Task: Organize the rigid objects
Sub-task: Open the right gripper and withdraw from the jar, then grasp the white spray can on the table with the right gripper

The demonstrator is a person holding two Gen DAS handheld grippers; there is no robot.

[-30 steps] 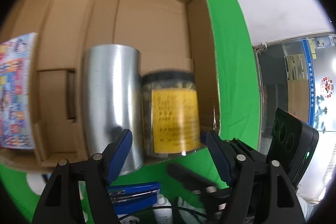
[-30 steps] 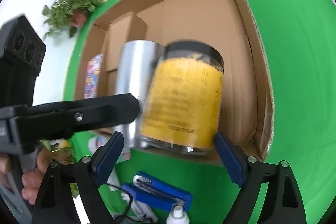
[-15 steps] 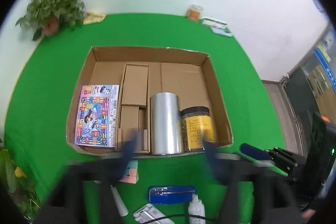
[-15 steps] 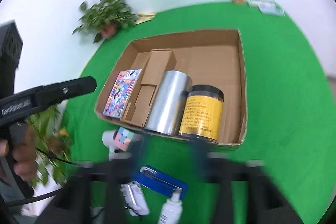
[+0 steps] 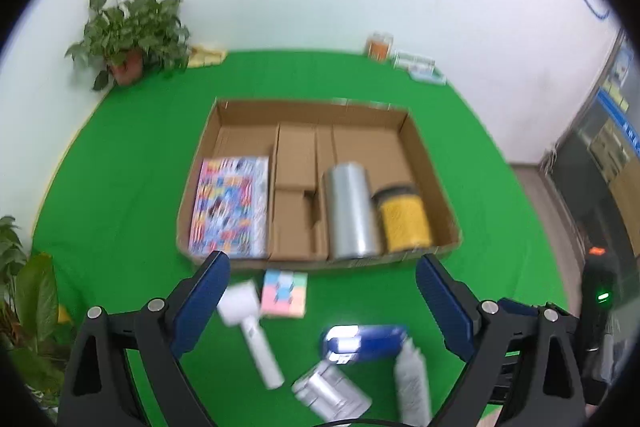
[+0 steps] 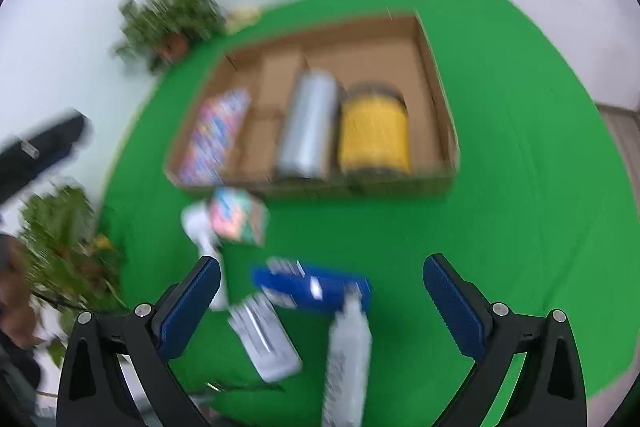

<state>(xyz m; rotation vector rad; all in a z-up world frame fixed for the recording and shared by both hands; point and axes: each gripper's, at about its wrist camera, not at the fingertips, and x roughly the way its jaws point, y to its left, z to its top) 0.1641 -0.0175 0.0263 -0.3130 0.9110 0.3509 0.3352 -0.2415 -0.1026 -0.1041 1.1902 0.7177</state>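
Green cloth (image 5: 120,167) covers the whole work surface, backed by a white wall. Both my grippers hang above its near edge, and their jaws have just been opening; now they stand wide with nothing between them. My left gripper (image 5: 322,301) has blue pads (image 5: 200,301) spread over loose items on the cloth; my right gripper (image 6: 322,297) is spread the same way, in a blurred view.

Everything else I place against the cardboard box (image 5: 434,187). Inside it, at its right end, the yellow-labelled jar (image 5: 404,223) lies on its side, touching the silver cylinder (image 5: 350,211) to its left. A colourful printed booklet (image 5: 230,207) lies flat at the box's left end, with folded cardboard dividers between it and the cylinder.

Just in front of the box's near wall sits a pastel puzzle cube (image 5: 284,293), with a white handled tool (image 5: 250,323) beside it. Nearer me than those lie a blue stapler (image 5: 364,343), a white bottle (image 5: 410,383) and a silvery packet (image 5: 330,393). Beyond the box's far left corner stands a potted plant (image 5: 132,39).
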